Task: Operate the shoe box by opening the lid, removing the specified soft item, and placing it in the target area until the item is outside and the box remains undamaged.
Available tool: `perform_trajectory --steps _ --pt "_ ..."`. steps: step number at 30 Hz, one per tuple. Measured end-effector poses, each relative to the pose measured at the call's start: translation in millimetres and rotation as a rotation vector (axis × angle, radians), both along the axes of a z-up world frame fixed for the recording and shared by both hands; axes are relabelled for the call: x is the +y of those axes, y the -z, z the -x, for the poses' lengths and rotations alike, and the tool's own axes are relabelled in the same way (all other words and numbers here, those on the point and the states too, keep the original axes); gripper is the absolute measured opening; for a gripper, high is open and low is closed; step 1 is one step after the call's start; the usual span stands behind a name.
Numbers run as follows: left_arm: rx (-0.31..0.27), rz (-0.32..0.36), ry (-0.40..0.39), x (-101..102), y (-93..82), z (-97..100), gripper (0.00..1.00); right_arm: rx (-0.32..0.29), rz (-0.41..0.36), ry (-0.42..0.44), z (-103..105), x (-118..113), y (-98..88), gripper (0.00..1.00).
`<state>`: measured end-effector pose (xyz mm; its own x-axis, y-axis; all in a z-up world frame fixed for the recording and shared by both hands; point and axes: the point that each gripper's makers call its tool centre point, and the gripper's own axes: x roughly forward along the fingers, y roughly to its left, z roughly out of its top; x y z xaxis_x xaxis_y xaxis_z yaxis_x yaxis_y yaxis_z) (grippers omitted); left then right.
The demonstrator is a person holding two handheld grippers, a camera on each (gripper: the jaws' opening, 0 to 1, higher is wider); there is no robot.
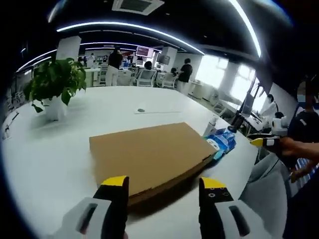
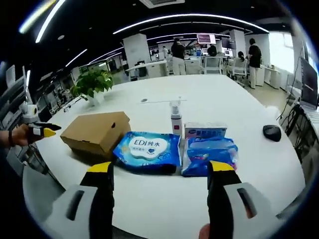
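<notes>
Both tools, left tool (image 1: 162, 191) and right tool (image 2: 159, 174), hover with jaws spread and empty above the white tabletop (image 1: 60, 149); the shoe box (image 1: 149, 154) sits lid-down near the left tool, where a hard pinch could crease the cardboard lid

Bright, evenly lit office under strong fisheye bending.

Long ceiling light strips (image 1: 124, 25) curve across both views and bow hard toward the edges. Windows (image 1: 219, 74) at the far side are blown out to white glare. The white table (image 1: 50, 159) reflects light softly, and the cardboard box (image 1: 149, 154) casts a dark, soft shadow along its near edge. Distant people look small and slightly blurred; the middle of each view stays sharp.
</notes>
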<state>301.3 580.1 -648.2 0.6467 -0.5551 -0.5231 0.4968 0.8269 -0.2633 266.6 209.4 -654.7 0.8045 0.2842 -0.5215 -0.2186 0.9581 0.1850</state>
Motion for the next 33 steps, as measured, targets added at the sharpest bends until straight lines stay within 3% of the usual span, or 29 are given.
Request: perform_trajectory --steps 17,33 --pt "-0.008 0.009 0.01 -12.0 -2.2 -2.7 0.6 0.007 -0.022 0.071 14.0 -1.4 3.5 0.73" --pt "-0.014 0.005 -0.019 4.7 -0.9 -0.1 0.6 0.008 -0.022 0.095 17.1 -5.7 4.2 0.72"
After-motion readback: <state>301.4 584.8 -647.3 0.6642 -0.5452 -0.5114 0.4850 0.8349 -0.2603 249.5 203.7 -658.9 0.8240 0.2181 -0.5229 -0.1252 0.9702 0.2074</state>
